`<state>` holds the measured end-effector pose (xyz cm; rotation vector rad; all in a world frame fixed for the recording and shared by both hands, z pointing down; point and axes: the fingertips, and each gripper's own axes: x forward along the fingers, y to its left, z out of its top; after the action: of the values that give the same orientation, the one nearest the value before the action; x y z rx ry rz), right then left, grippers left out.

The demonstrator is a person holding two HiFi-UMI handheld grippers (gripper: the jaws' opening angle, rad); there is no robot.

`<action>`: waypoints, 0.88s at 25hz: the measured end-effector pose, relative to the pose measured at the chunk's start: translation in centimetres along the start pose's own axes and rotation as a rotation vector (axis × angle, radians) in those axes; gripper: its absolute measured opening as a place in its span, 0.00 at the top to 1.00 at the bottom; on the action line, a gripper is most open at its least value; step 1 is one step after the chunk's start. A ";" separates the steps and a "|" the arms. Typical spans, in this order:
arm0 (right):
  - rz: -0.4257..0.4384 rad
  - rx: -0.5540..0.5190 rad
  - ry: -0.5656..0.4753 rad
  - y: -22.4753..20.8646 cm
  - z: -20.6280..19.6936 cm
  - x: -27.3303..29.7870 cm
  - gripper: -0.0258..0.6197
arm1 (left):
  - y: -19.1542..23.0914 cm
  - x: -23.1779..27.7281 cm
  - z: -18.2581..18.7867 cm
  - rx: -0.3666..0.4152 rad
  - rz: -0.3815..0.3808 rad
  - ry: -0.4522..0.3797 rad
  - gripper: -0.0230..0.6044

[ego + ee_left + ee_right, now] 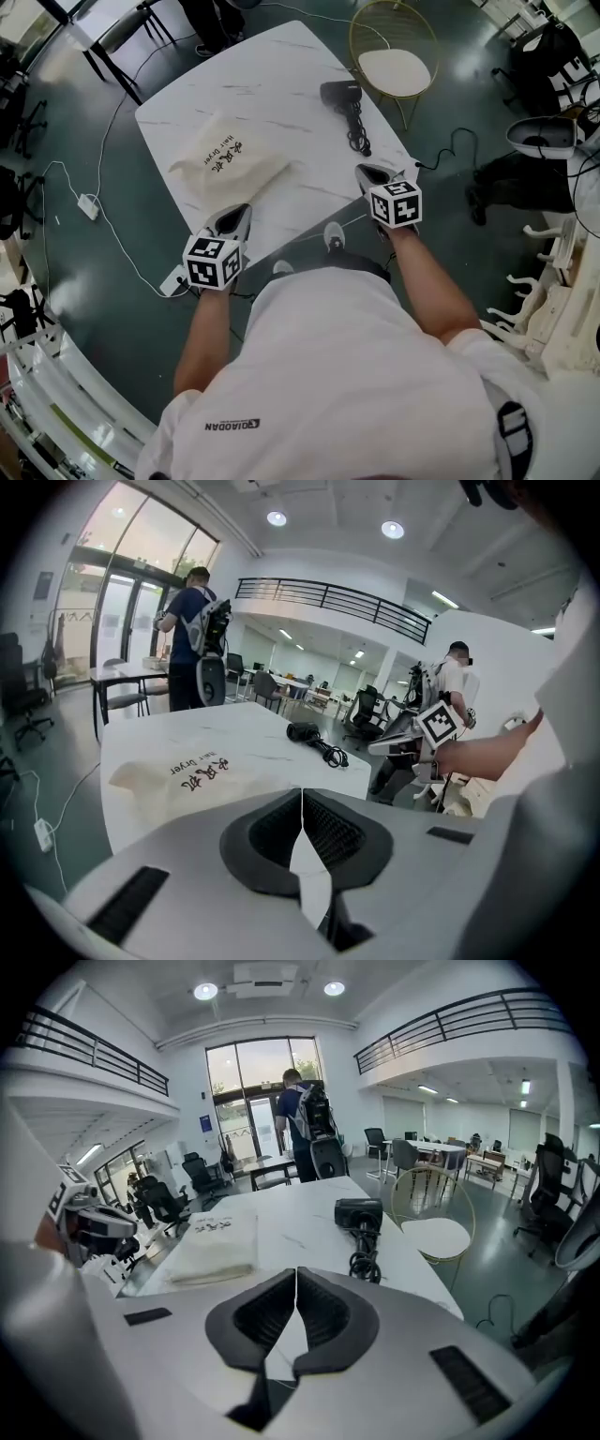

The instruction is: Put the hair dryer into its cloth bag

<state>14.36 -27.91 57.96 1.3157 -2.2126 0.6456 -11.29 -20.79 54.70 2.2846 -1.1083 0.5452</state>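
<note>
A black hair dryer (339,94) with its coiled cord (357,131) lies on the far right part of the white marble table (281,66). A cream cloth bag (223,161) with dark print lies flat on the table's left part. My left gripper (234,217) hovers at the near edge just below the bag, jaws shut and empty. My right gripper (367,173) sits at the near right edge, below the cord, also shut and empty. The bag (173,772) and the dryer (304,731) show ahead in the left gripper view, as do the dryer (359,1213) and the bag (217,1239) in the right gripper view.
A gold wire chair (394,61) with a white seat stands behind the table's right corner. A white cable and power strip (89,204) lie on the dark floor at left. A person with a backpack (192,635) stands beyond the table. Office chairs and desks fill the background.
</note>
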 end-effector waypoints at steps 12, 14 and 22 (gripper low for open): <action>-0.058 0.074 0.071 -10.6 1.1 8.6 0.69 | 0.3 2.7 -0.8 -0.177 0.122 0.056 0.91; -0.058 0.105 0.085 -11.7 1.1 10.4 0.62 | 0.2 3.0 -0.7 -0.183 0.149 0.064 0.91; -0.038 0.119 0.159 -14.0 1.4 15.0 0.55 | -1.2 4.5 0.9 -0.188 0.235 0.061 0.91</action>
<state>20.29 -44.67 68.25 1.3127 -2.0440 0.8483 -7.63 -23.40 56.19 1.9785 -1.3469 0.5708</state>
